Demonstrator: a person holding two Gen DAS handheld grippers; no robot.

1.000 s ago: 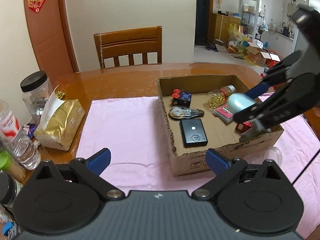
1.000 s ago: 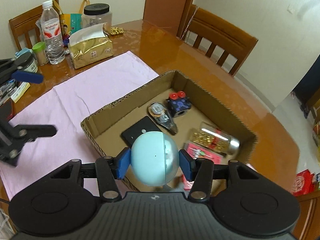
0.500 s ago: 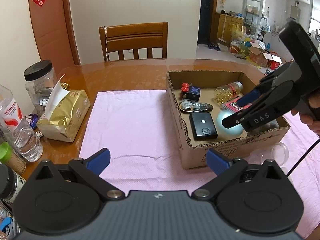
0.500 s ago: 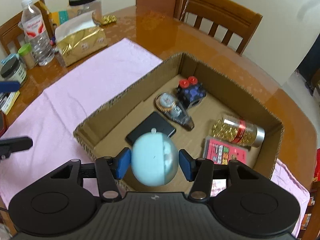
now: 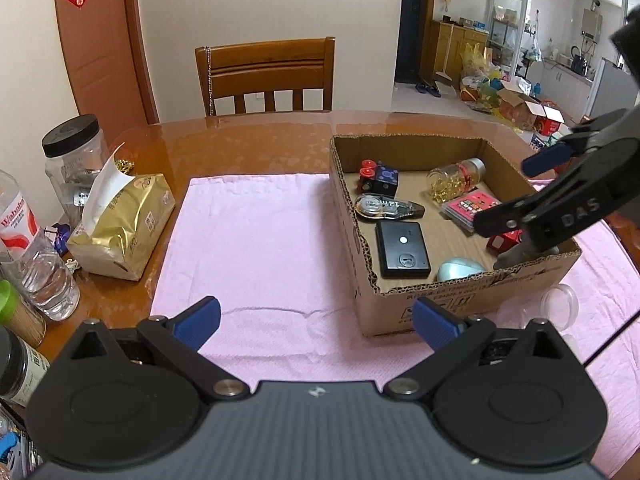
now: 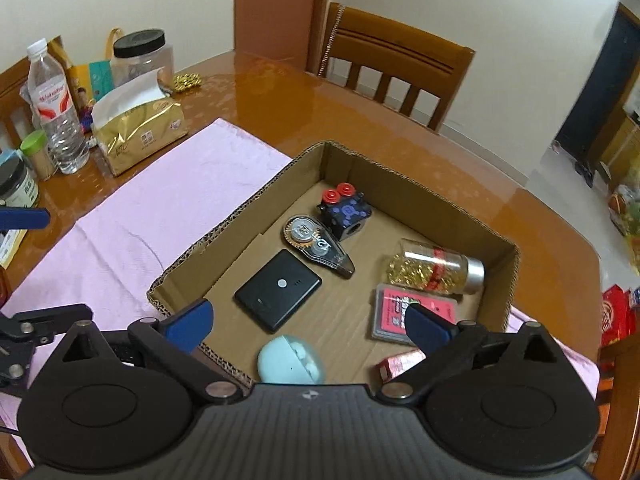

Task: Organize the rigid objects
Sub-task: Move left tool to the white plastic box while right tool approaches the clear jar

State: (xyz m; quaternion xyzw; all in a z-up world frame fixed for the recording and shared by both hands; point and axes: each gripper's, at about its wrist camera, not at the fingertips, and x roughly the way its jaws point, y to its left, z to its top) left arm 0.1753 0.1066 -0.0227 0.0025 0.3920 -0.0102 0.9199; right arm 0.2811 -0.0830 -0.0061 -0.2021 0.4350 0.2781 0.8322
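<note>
Both fingers [image 5: 316, 318] [image 6: 308, 322] spread empty, pink cloth [image 5: 256, 240] on wooden table [image 5: 248, 140], dining chair [image 5: 266, 76]

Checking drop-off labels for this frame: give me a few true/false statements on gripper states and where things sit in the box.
1. The right gripper is clamped on the light blue egg-shaped object. False: its jaws are spread, and the object lies on the floor of the cardboard box.
2. The left gripper is open and holds nothing. True.
3. The black flat device lies inside the box. True.
4. The jar of gold pins stands upright. False: it lies on its side.
5. The gold tissue pack is in the box. False: it sits on the wooden table, left of the pink cloth.
</note>
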